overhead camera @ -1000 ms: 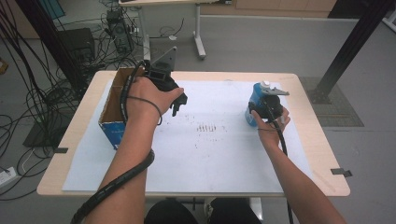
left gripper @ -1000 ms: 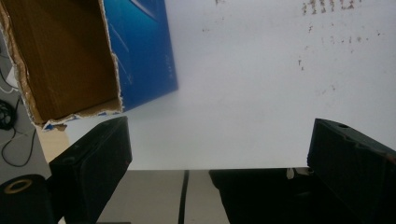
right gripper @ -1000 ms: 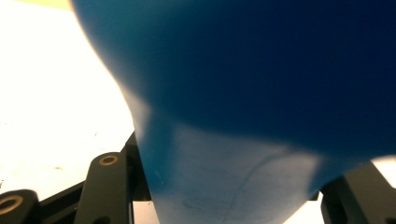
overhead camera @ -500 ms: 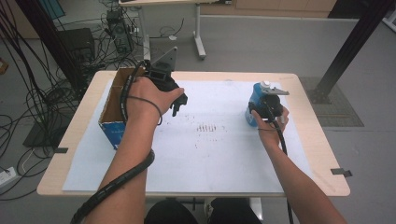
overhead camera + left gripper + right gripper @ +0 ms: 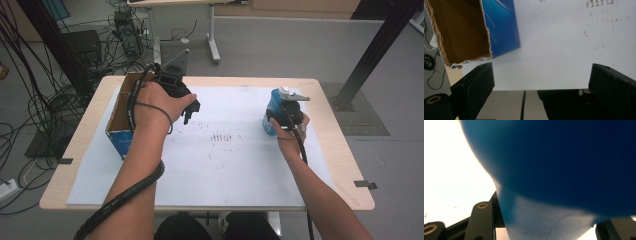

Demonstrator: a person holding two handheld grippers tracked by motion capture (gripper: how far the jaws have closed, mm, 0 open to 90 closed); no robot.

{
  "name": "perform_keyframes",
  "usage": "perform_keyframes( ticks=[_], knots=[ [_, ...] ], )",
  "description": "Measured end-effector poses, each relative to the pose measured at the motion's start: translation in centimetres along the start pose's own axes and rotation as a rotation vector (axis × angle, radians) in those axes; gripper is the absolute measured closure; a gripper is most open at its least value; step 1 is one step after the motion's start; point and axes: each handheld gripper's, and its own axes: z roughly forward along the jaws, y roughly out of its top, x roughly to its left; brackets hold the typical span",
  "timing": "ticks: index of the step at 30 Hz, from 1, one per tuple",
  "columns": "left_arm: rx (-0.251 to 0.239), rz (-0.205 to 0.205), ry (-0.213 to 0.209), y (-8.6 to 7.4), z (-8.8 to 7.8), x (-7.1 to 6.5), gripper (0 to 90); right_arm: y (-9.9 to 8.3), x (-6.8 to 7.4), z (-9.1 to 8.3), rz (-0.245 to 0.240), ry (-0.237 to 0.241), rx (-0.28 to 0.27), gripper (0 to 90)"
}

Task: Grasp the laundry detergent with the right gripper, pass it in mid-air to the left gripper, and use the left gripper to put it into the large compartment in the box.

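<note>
High view: L gripper (image 5: 190, 111) raised (jaws apart)

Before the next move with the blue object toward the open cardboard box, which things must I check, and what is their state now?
1. Right gripper shut on the round blue object: ok, object sits between its jaws.
2. Left gripper empty and open: ok.
3. Open brown cardboard box with blue sides empty inside: ok for the part in view.
4. Left gripper out of the path to the box: not ok, it hangs beside the box.
5. Blue object lifted off the white paper sheet: cannot tell.
</note>
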Motion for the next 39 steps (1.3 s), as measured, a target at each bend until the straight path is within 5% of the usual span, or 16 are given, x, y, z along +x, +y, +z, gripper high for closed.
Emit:
perform_keyframes(
  ticks=[39],
  knots=[
    [-0.006, 0.001, 0.002, -0.13, -0.54, -0.07, 6.9, 0.11, -0.01, -0.01, 0.004, 0.002, 0.009, 42.7]
  ],
)
